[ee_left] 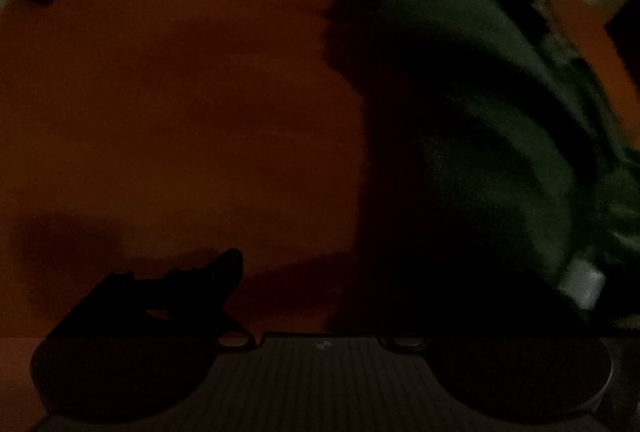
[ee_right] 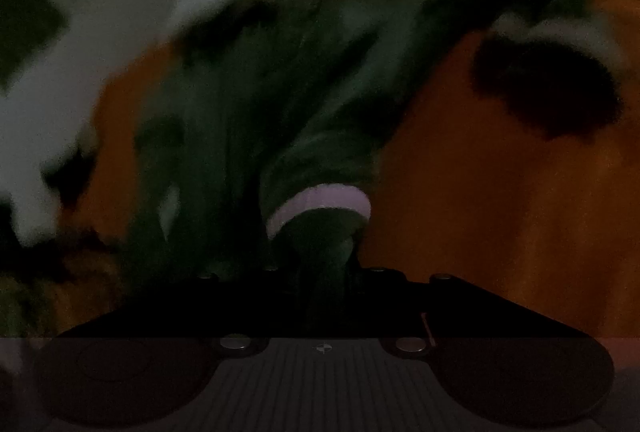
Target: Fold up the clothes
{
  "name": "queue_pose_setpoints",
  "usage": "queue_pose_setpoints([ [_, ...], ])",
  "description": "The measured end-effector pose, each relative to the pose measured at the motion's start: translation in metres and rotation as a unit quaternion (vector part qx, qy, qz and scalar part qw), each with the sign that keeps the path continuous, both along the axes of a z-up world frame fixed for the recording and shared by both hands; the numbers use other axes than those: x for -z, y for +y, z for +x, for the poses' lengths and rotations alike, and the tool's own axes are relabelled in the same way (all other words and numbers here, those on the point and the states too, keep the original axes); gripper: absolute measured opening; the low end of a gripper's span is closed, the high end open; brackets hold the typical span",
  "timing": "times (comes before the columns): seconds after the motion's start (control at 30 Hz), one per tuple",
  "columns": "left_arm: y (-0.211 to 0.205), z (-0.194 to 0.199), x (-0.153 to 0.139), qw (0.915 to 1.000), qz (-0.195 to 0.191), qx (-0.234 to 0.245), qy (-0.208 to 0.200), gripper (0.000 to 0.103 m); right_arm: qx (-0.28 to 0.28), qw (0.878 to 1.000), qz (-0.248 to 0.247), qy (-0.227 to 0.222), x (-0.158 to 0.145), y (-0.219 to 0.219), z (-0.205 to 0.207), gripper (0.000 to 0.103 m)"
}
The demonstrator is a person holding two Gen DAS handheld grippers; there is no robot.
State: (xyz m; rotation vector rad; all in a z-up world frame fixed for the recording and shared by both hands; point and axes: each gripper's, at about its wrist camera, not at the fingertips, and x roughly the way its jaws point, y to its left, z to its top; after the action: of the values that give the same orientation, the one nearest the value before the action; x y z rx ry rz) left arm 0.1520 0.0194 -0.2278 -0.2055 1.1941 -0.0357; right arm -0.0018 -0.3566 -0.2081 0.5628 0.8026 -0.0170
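1. Green garment (ee_right: 256, 104) w/ white trim: bunched and crumpled on the orange surface (ee_right: 500, 192); in the left view it fills the right side (ee_left: 480, 92), lying on the same orange surface (ee_left: 160, 92).
2. Orange surface: covers most of both views; whether it's a tabletop or a bed I can't tell, too dark and blurred.
3. My right gripper (ee_right: 320, 272): jaws drawn close together, clamped on a gathered fold of the green garment; a pale cuff-like band (ee_right: 320, 204) sits just beyond the pinch.
4. My left gripper (ee_left: 320, 272): jaws wide apart, nothing btwn them. Only the left finger (ee_left: 216, 276) shows as a dark shape over the orange; the other side is lost in shadow next to the garment.
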Motion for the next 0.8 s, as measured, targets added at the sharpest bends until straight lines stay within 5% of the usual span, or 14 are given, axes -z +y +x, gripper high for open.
queue_pose_setpoints([
  [0.17, -0.029, 0.002, 0.007, 0.9999, -0.001, -0.011, -0.002, 0.092, 0.154, 0.981, -0.096, -0.071, -0.057, -0.070, -0.046, 0.018],
  [0.23, -0.033, 0.001, 0.006, 0.9992, -0.033, -0.021, -0.011, 0.080, 0.182, 0.976, -0.103, -0.064, -0.057, -0.087, -0.055, 0.018],
  [0.27, -0.033, -0.001, 0.005, 0.9986, -0.043, -0.023, -0.020, 0.054, 0.188, 0.975, -0.103, -0.060, -0.054, -0.092, -0.058, 0.018],
  [0.3, -0.034, -0.004, 0.001, 0.9980, -0.049, -0.024, -0.032, 0.017, 0.190, 0.976, -0.095, -0.055, -0.050, -0.096, -0.059, 0.018],
  [0.33, -0.034, -0.008, -0.004, 0.9972, -0.054, -0.027, -0.044, 0.007, 0.191, 0.977, -0.083, -0.050, -0.044, -0.100, -0.060, 0.018],
  [0.43, -0.020, -0.029, -0.042, 0.9898, -0.026, -0.091, -0.107, 0.006, 0.185, 0.979, -0.063, -0.051, -0.039, -0.102, -0.061, 0.018],
  [0.57, 0.023, -0.070, -0.116, 0.9589, -0.036, -0.173, -0.222, 0.006, 0.174, 0.982, -0.040, -0.065, -0.041, -0.099, -0.059, 0.018],
  [0.67, 0.044, -0.094, -0.171, 0.9399, -0.030, -0.180, -0.289, 0.006, 0.162, 0.984, -0.036, -0.069, -0.042, -0.095, -0.059, 0.018],
  [0.8, 0.009, -0.124, -0.213, 0.9285, -0.030, -0.094, -0.358, 0.006, 0.145, 0.987, -0.041, -0.064, -0.043, -0.083, -0.053, 0.018],
])
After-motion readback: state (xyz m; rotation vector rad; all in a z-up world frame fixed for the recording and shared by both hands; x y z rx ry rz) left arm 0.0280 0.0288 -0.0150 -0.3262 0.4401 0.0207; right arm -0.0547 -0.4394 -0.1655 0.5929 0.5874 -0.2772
